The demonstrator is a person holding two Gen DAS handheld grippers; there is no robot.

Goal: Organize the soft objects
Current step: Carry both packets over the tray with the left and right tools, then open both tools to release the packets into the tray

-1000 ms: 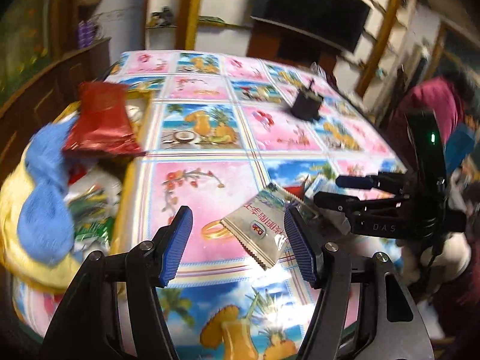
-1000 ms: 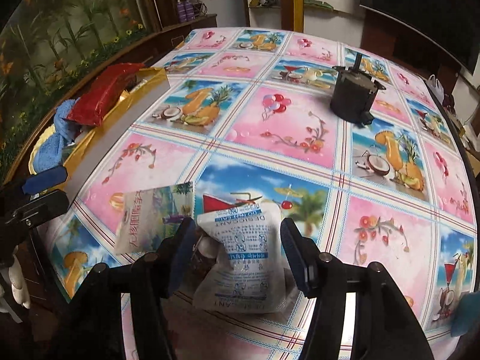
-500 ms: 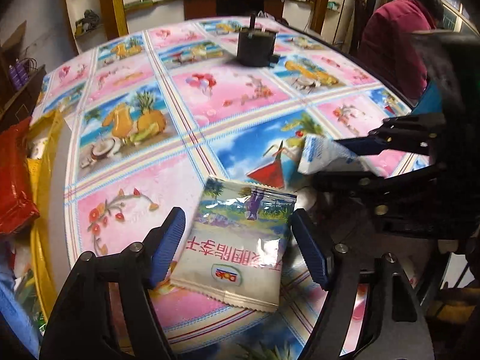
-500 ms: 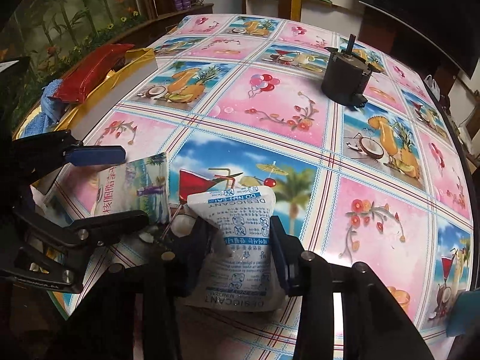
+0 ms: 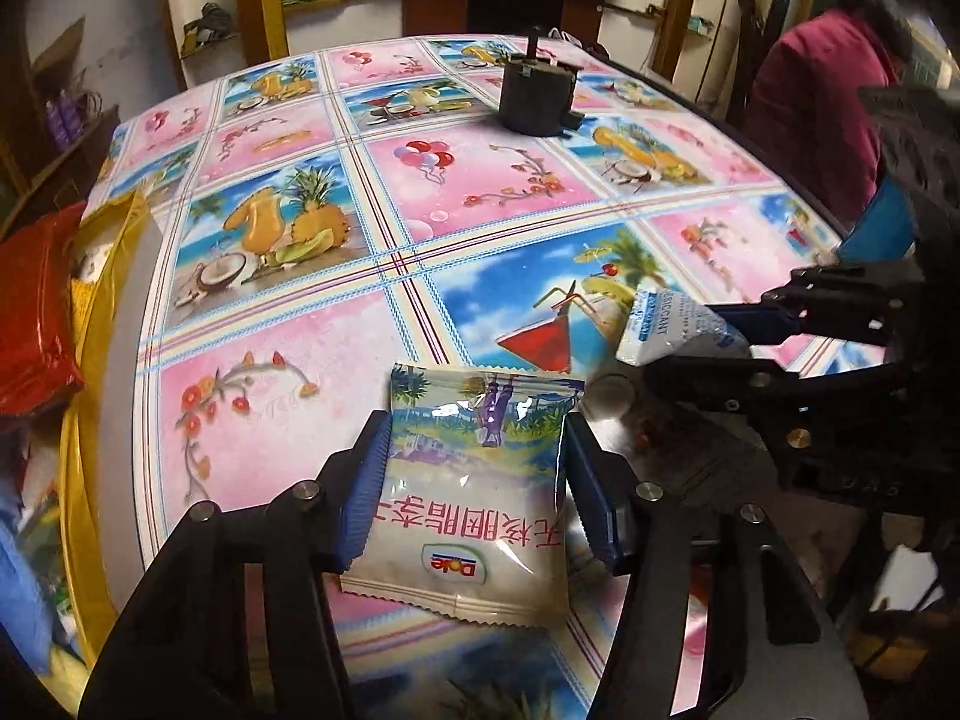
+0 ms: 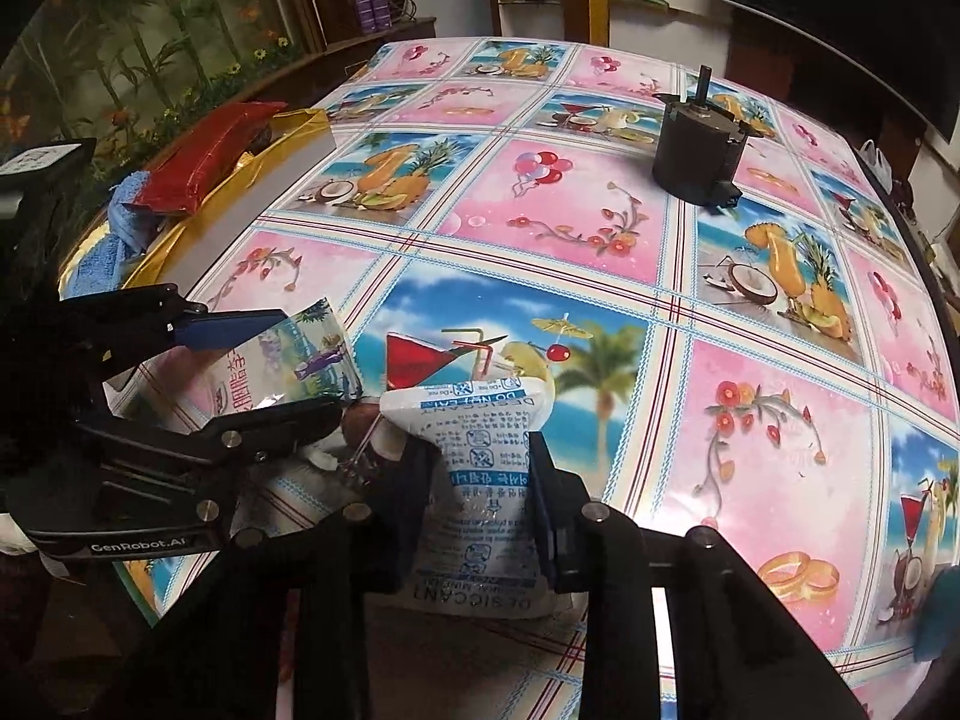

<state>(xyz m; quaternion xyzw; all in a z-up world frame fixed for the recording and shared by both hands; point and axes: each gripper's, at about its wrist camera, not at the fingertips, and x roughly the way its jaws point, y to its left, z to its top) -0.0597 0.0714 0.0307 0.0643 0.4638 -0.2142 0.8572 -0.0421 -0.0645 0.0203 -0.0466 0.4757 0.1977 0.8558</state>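
**Both jaws pinching packets: slip risk**

My left gripper is clenched on the Dole snack packet, low centre; long axis runs 6 to 12, logo end at 6. My right gripper squeezes the desiccant sachet, long axis 6 to 12. Slick film or shifting fill could slide out on lifting. The gold bag with the other soft things sits at 10.
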